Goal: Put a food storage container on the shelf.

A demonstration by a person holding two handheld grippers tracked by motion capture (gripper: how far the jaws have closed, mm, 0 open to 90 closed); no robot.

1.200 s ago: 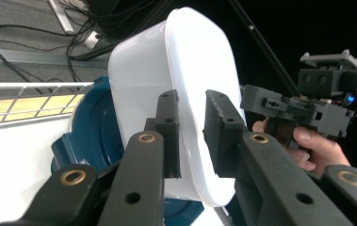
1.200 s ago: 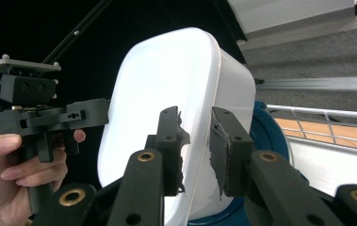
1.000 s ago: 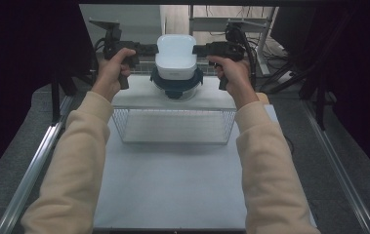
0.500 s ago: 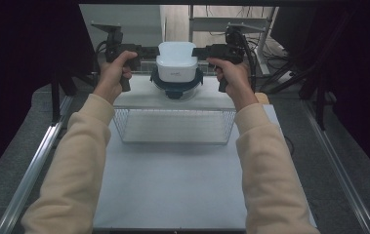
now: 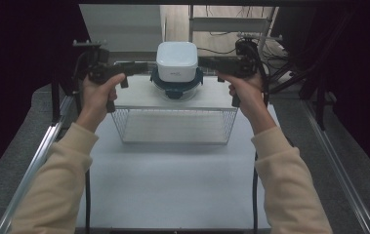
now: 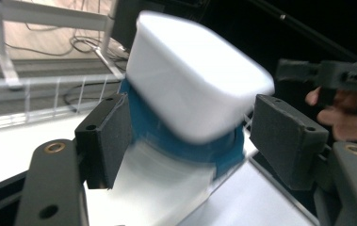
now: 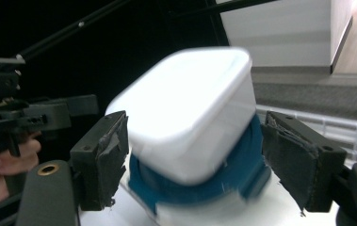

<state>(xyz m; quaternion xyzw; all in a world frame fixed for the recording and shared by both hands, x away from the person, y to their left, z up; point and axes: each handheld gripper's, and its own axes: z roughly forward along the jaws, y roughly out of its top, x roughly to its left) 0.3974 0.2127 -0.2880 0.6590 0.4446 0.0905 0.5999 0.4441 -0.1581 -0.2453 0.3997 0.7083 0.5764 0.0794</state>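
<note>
Left gripper [image 5: 141, 68] and right gripper [image 5: 207, 62]: jaws wide apart, gripping nothing. White container [image 5: 176, 61] on blue-lidded bowl [image 5: 175, 87] sits between both grippers, atop wire basket [image 5: 173, 124].

The white box [image 5: 176, 59], stacked on a teal-lidded container [image 5: 176, 87], stands on top of the wire basket [image 5: 175, 124] at 12 o'clock. The left gripper [image 5: 146, 67] closes it in at 9 o'clock and the right gripper [image 5: 203, 62] at 3 o'clock, each with jaws spread wide around the stack. Toward 6 o'clock the desk [image 5: 173, 185] lies open between the two sleeves. Dark frame posts [image 5: 55, 92] stand at the desk's sides.
</note>
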